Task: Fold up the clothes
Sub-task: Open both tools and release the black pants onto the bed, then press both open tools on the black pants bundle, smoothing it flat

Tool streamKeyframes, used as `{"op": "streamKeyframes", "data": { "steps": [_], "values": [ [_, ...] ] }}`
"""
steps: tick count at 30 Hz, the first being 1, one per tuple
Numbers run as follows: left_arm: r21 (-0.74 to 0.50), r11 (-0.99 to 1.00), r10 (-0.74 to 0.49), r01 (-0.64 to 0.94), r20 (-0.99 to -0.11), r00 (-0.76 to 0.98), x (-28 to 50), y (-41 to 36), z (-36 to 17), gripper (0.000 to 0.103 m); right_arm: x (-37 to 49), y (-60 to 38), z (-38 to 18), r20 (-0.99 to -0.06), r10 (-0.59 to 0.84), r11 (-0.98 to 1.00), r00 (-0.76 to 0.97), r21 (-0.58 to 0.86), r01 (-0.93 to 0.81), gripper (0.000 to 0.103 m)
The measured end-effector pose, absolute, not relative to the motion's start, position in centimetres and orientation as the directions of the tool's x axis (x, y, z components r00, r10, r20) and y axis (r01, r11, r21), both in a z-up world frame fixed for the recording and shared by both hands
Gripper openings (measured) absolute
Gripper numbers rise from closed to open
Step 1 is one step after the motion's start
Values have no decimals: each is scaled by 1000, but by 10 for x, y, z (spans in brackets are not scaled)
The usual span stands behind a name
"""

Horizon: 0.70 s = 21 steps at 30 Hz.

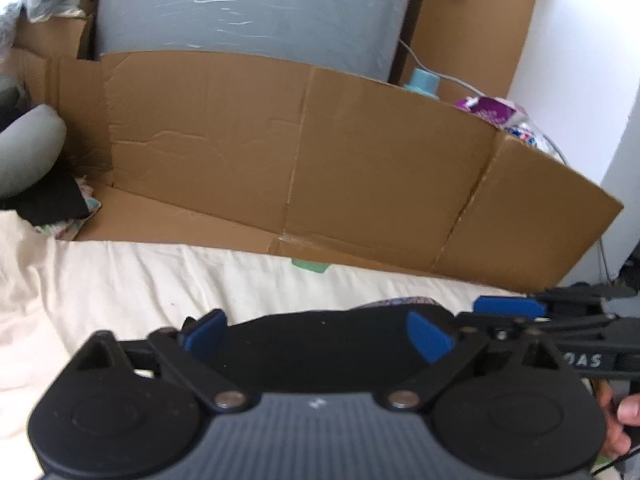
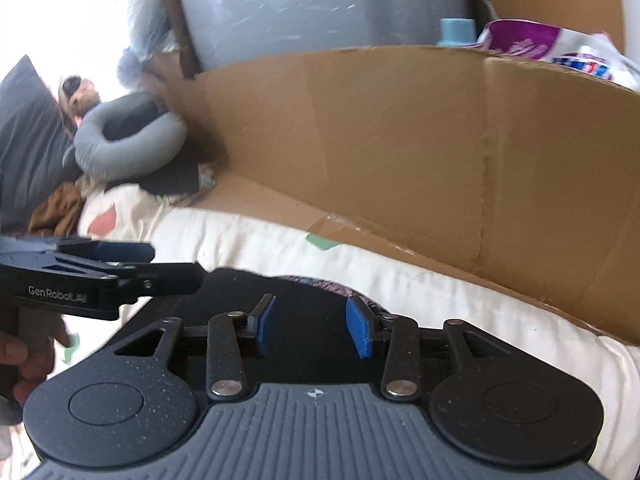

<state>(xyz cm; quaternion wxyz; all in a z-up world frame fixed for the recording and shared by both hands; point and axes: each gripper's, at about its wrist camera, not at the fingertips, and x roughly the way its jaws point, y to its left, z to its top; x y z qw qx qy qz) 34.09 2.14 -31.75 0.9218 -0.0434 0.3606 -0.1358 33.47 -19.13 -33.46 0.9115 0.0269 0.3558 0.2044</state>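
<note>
A black garment lies on the cream bedsheet, with a patterned lining showing at its far edge. My left gripper is open just above it, blue pads wide apart. My right gripper is also open over the same black garment, pads partly apart. Each gripper shows in the other's view: the right one at the right edge, the left one at the left. Neither holds cloth.
A flattened cardboard box stands as a wall along the far side of the bed. A grey neck pillow and a pile of dark clothes lie at the far left. A blue bottle and packets sit behind the cardboard.
</note>
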Motion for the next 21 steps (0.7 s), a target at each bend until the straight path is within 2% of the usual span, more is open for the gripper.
{"op": "streamKeyframes", "data": {
  "steps": [2,3,4,5,9,11,21],
  "values": [
    [-175,956,-289,233,-676,677,344,16,-322,45,337,-187,-338,-647,395,910,652,180,-373,44],
    [-173,957,-287,233,-690,664,346,14,-325,37,338,-185,-339,-653,397,908,645,175,-382,40],
    [-172,957,-287,235,-697,658,347,13,-327,24,340,-183,-341,-660,399,905,637,170,-391,35],
    [-171,956,-287,237,-702,652,348,11,-328,19,342,-182,-342,-664,399,904,632,168,-394,25],
    [-162,959,-277,234,-716,641,356,7,-335,18,350,-175,-347,-681,396,901,615,160,-403,17],
    [-159,959,-274,233,-721,636,360,6,-338,14,354,-173,-351,-692,392,901,606,157,-405,17],
    [-142,963,-256,231,-752,607,373,4,-366,14,372,-168,-378,-741,369,907,562,155,-391,15]
  ]
}}
